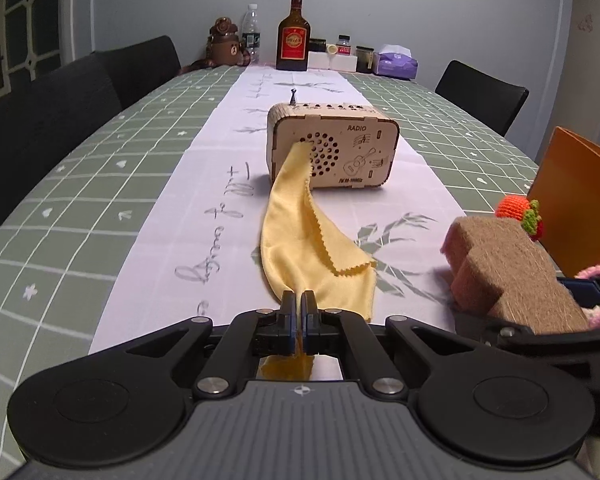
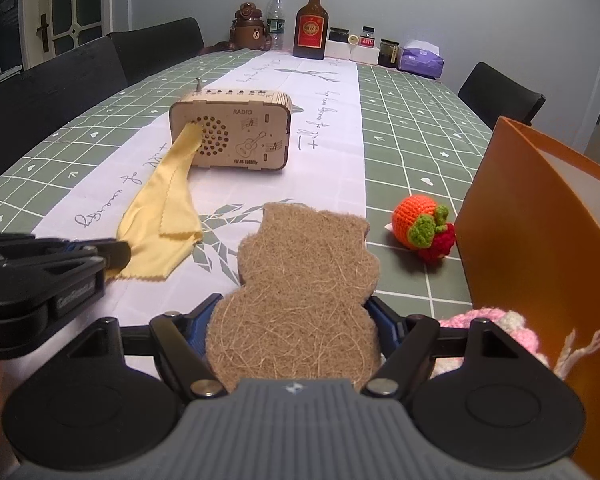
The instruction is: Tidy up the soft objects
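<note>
My left gripper is shut on the near end of a yellow cloth. The cloth trails across the table runner and its far corner leans on a wooden radio. My right gripper is shut on a brown bear-shaped scrub sponge with a pink underside, also seen in the left wrist view. The left gripper and cloth show at the left of the right wrist view. A crocheted orange and red toy lies on the green tablecloth. A pink knitted item sits low right.
An orange bin stands at the right, beside the crocheted toy. Bottles, jars, a bear flask and a tissue pack line the table's far end. Black chairs stand along both sides.
</note>
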A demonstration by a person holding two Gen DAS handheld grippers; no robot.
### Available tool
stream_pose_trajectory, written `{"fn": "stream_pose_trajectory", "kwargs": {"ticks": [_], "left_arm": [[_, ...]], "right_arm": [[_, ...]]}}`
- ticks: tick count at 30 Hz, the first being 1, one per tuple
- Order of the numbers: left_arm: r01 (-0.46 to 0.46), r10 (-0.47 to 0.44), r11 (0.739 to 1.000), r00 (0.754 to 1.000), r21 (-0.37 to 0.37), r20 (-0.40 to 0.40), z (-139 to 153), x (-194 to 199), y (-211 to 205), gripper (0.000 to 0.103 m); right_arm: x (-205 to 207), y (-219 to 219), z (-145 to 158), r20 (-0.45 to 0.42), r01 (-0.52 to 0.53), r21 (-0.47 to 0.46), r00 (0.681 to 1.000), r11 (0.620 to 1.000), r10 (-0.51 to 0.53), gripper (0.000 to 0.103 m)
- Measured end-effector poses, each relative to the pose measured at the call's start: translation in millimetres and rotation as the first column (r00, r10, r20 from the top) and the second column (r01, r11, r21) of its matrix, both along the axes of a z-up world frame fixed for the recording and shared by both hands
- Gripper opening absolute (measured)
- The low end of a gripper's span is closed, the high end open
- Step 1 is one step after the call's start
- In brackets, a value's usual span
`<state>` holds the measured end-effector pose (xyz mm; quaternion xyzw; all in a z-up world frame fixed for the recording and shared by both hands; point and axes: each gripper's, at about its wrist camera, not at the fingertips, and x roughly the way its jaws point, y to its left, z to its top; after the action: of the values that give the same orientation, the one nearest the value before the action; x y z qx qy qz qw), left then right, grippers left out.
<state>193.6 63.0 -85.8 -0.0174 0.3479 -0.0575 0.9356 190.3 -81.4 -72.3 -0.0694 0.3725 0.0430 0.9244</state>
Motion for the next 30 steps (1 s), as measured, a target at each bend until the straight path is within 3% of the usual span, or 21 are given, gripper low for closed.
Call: {"fn": "stream_pose_trajectory", "kwargs": {"ticks": [4, 5, 7, 8, 9, 13, 18, 21, 23, 25, 28, 30], "left_arm": [[0.016, -0.017, 0.999, 1.0, 0.037, 0.018, 0, -24, 0, 0.004], [0.017, -0.018, 0.999, 0.999, 0.043, 0.032, -1, -27, 0, 0.011], [0.027, -0.03, 0.999, 0.998, 0.047, 0.053, -1, -29, 0, 0.039], [0.029, -0.031, 0.999, 0.998, 0.035, 0.059, -1, -29, 1, 0.064], [0.027, -0.028, 1.0, 0.997, 0.016, 0.067, -1, -27, 2, 0.079], [-0.031, 0.029, 0.999, 0.997, 0.02, 0.068, 0, -16, 1, 0.088], [-0.001, 0.0, 1.0, 0.999, 0.009, 0.045, -4, 5, -2, 0.09], [0.042, -0.041, 0.998, 0.999, -0.041, 0.019, -5, 18, -4, 0.093], [0.047, -0.047, 0.999, 0.999, -0.005, 0.027, -8, 24, -11, 0.095], [0.046, -0.05, 0.995, 0.998, 0.083, 0.037, -12, 25, -21, 0.096], [0.039, -0.041, 0.997, 0.999, 0.071, 0.022, -9, 24, -22, 0.08], [0.028, -0.029, 0.997, 1.0, 0.074, 0.007, -3, 24, -20, 0.032]], "right_arm": [[-3, -3, 1, 0.003, 0.008, 0.0, 1.0, 1.0, -0.008, 0.075], [-3, -4, 0, 0.001, 0.011, -0.001, 1.0, 1.0, -0.011, 0.075], [-4, -4, -1, -0.002, 0.015, -0.002, 1.0, 1.0, -0.015, 0.075], [-4, -4, -2, -0.005, 0.017, -0.003, 1.0, 1.0, -0.017, 0.075], [-5, -4, -2, -0.006, 0.019, -0.003, 1.0, 1.0, -0.019, 0.075], [-7, -4, -2, -0.008, 0.021, -0.007, 1.0, 1.0, -0.021, 0.075], [-7, -3, -1, -0.007, 0.023, -0.011, 1.0, 1.0, -0.023, 0.075], [-5, -4, -2, -0.017, 0.02, 0.0, 1.0, 1.0, -0.02, 0.075], [-4, -3, -2, -0.021, 0.017, 0.003, 1.0, 1.0, -0.017, 0.075], [-4, -3, -2, -0.021, 0.015, 0.008, 1.0, 1.0, -0.015, 0.075], [-5, -5, 0, -0.016, 0.014, 0.011, 1.0, 1.0, -0.014, 0.075], [-6, -6, 1, -0.013, 0.013, 0.013, 1.0, 1.0, -0.013, 0.075]]}}
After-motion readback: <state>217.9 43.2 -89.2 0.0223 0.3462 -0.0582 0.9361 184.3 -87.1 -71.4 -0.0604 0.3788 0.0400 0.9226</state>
